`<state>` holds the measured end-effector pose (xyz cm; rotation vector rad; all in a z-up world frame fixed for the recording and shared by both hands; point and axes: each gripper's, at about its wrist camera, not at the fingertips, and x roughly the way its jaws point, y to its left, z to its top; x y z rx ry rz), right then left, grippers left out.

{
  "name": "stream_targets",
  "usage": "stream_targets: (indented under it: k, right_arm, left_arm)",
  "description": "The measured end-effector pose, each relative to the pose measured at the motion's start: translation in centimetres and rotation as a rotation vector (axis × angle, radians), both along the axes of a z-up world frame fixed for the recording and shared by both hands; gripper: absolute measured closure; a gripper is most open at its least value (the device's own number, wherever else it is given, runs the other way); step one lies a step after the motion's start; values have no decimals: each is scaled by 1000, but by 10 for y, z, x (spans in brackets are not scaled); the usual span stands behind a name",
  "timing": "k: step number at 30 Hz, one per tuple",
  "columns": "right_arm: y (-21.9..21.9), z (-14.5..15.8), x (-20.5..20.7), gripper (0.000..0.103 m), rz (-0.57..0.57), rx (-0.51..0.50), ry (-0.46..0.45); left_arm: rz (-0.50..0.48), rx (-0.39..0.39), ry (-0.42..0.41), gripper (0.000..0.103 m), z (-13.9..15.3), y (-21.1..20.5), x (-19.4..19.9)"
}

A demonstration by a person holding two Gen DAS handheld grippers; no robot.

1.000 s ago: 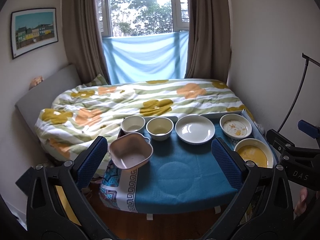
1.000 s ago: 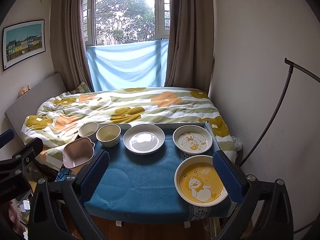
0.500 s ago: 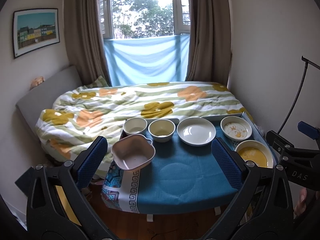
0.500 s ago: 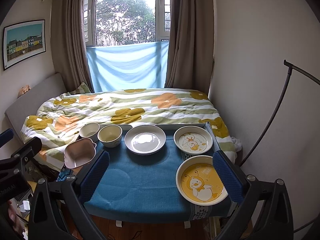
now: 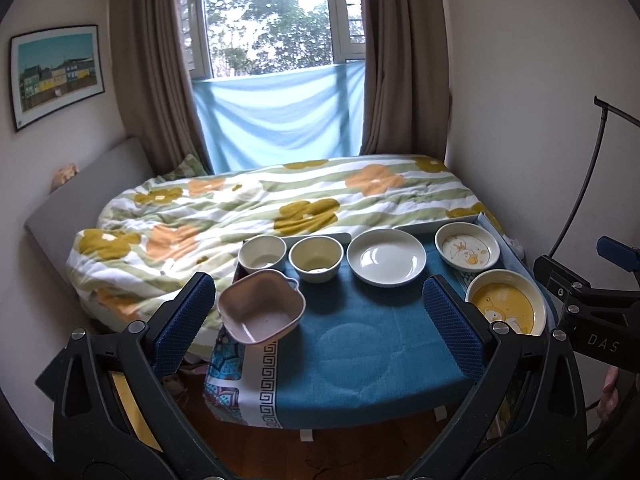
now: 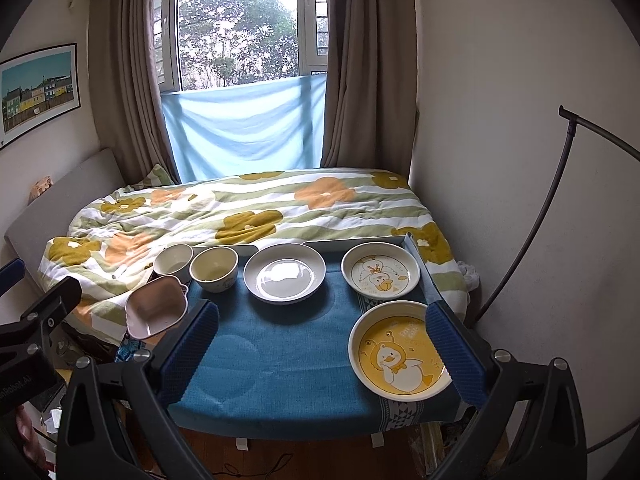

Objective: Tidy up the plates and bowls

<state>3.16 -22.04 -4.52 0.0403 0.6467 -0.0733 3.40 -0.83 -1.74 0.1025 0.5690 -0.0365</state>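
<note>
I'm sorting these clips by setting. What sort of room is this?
Most likely a bedroom at home: a bed with a flower-print quilt fills the space under a curtained window, with a framed picture on the wall. The dishes sit on a small blue-clothed table at its foot.

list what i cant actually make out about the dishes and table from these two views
- Yellow duck plate: in the left wrist view its near left edge is hidden behind a finger pad; in the right wrist view a pad covers its right edge.
- Pink square bowl: whether its base sits fully on the table; it is at the left corner.
- Table legs: hidden by the blue cloth in both views.
- Two small round bowls: any contents too glary to tell.
</note>
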Motion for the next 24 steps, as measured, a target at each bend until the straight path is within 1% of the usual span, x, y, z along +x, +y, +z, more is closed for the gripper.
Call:
stream_targets:
  k: [2, 4, 7, 11, 14, 15, 18, 20, 22, 24]
  right_arm:
    - [-5, -6, -1, 0, -12, 7, 7]
    - [-17, -15, -2, 0, -35, 37, 23]
    - [-45, -36, -3, 0, -97, 120, 76]
    - [-90, -68, -6, 0, -190, 206, 135]
    - [-122, -93, -3, 0, -235, 249, 173]
    - [-132, -102, -1, 0, -246, 265, 187]
    - [-164, -133, 4, 0, -276, 326, 231]
    - [-183, -154, 11, 0, -302, 352, 275]
    - [-202, -174, 21, 5, -302, 403, 309]
    - [-218, -193, 32, 12, -300, 456, 341]
  left_arm:
    - [-29, 0, 23, 0, -7, -5, 7]
    - [-63, 1, 47, 0, -16, -13, 16]
    - [-117, 4, 111, 0, -35, -31, 33]
    - [-238, -1, 204, 0, -66, -64, 59]
    - [-319, -17, 293, 0, -94, -93, 83]
    - [-346, -34, 324, 0, -104, -103, 92]
    - [-407, -69, 425, 0, -137, -136, 123]
    - [-441, -73, 494, 1, -160, -159, 145]
    - [-472, -63, 552, 1, -181, -181, 163]
    - [-494, -49, 601, 3, -200, -199, 180]
